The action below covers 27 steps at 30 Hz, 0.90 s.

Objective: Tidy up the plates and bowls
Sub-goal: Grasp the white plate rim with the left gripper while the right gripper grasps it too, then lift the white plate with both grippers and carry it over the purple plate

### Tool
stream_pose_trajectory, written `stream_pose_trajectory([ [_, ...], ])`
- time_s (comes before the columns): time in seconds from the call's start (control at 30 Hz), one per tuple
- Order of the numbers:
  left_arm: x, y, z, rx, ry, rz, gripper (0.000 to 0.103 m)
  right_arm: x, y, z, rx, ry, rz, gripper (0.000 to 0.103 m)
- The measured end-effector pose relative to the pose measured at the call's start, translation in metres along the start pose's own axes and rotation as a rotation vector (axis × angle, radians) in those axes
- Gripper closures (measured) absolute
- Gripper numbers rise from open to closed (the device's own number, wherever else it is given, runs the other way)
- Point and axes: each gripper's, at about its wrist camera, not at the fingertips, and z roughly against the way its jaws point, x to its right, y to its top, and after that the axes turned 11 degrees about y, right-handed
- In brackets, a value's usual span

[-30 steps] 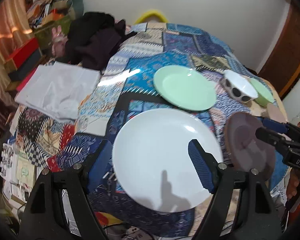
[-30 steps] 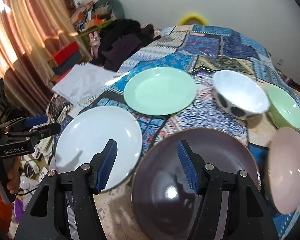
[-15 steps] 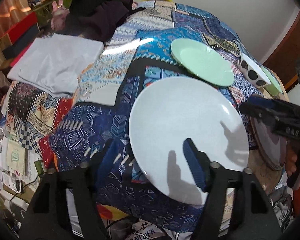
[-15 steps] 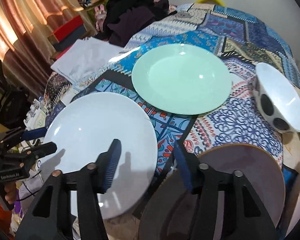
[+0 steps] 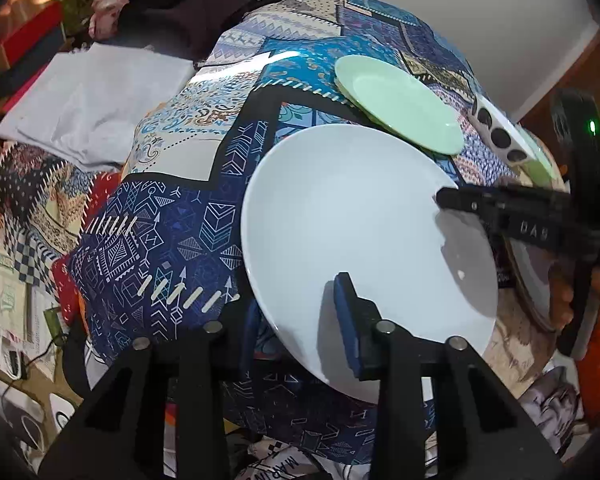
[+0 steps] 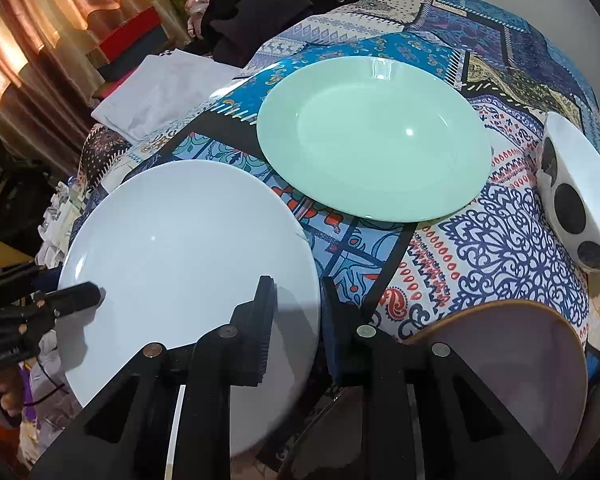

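Both claws closed onto smooth white plate (image 5: 352,216)

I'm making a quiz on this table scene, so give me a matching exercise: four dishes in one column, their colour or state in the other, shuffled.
Things:
1. nearest plate
2. far plate
3. spotted bowl
4. brown plate

Descriptions:
A. mint green, lying free on the cloth
B. white, its rim between the jaws of both grippers
C. dark, at the lower right
D. white with black dots

Pairs: 1-B, 2-A, 3-D, 4-C
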Motion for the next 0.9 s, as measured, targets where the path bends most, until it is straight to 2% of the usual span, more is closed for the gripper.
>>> stream_pose_trajectory([
  [0.07, -0.004, 0.005, -0.002, -0.010, -0.018, 0.025, 0.068, -0.001, -0.001, 0.000, 0.000, 0.007, -0.006, 0.082],
  [0.3, -0.017, 0.027, -0.011, 0.003, 0.028, 0.033, 0.068, -0.010, -0.006, 0.000, 0.000, 0.030, -0.008, 0.082],
  [0.43, -0.027, 0.036, -0.017, -0.013, 0.025, 0.035, 0.068, -0.012, -0.008, 0.000, 0.009, 0.041, -0.017, 0.082],
  [0.8, -0.028, 0.011, -0.007, -0.030, -0.023, 0.011, 0.068, -0.017, -0.010, -0.007, 0.003, 0.047, -0.021, 0.076],
  [0.9, -0.024, 0.011, -0.007, -0.025, -0.013, 0.005, 0.067, -0.017, -0.010, -0.007, 0.009, 0.041, -0.032, 0.077],
])
